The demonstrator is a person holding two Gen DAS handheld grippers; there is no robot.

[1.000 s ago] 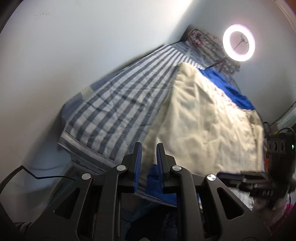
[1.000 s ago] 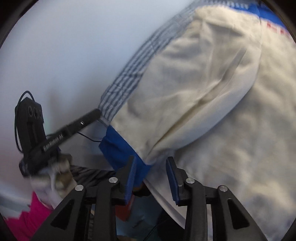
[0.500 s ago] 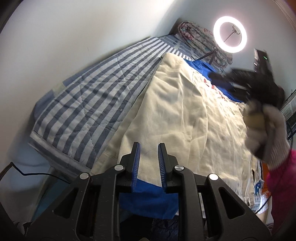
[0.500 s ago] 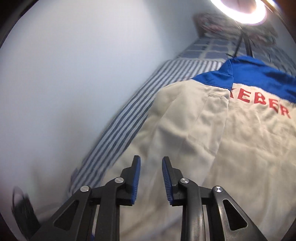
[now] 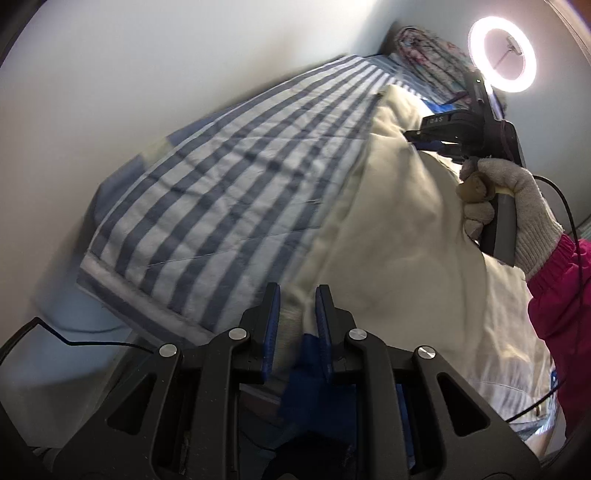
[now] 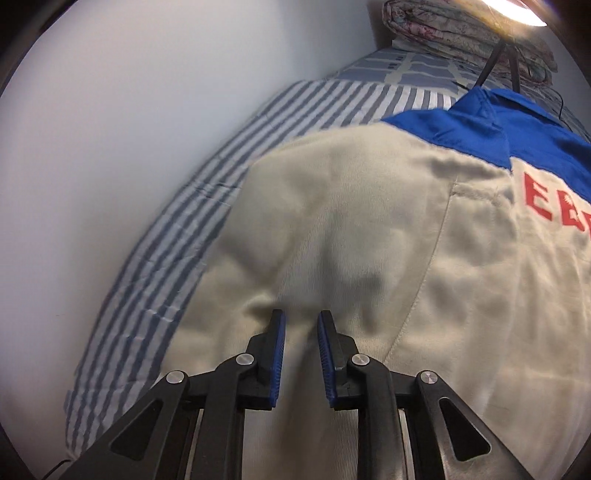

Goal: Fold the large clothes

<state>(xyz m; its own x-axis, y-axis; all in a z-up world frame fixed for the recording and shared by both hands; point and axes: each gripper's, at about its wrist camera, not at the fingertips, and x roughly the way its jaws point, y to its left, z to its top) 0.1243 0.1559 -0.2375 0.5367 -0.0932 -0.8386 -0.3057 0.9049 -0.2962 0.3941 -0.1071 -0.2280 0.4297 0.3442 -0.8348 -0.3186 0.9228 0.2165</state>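
Observation:
A cream jacket [image 6: 369,221] with a blue collar [image 6: 480,118] and red letters lies spread on the striped bed [image 5: 221,184]. My left gripper [image 5: 297,295] is shut on the jacket's near edge, where cream cloth and a blue cuff [image 5: 314,387] sit between its pads. My right gripper [image 6: 301,317] hovers low over the cream cloth near the shoulder. Its jaws are closing, a narrow gap still shows, and nothing is pinched between them. In the left wrist view the right gripper [image 5: 424,142] appears at the jacket's far end, held by a gloved hand [image 5: 517,214].
A white wall runs along the bed's left side. A folded floral quilt [image 6: 461,33] and a ring light [image 5: 502,59] stand at the bed's head. A pink sleeve [image 5: 561,306] reaches in from the right. A black cable [image 5: 92,343] lies beside the bed's near corner.
My right gripper left the blue cuff at the bed's foot, swept up the jacket to its shoulder, and its jaws narrowed. My left gripper sank slightly, still holding the cuff edge.

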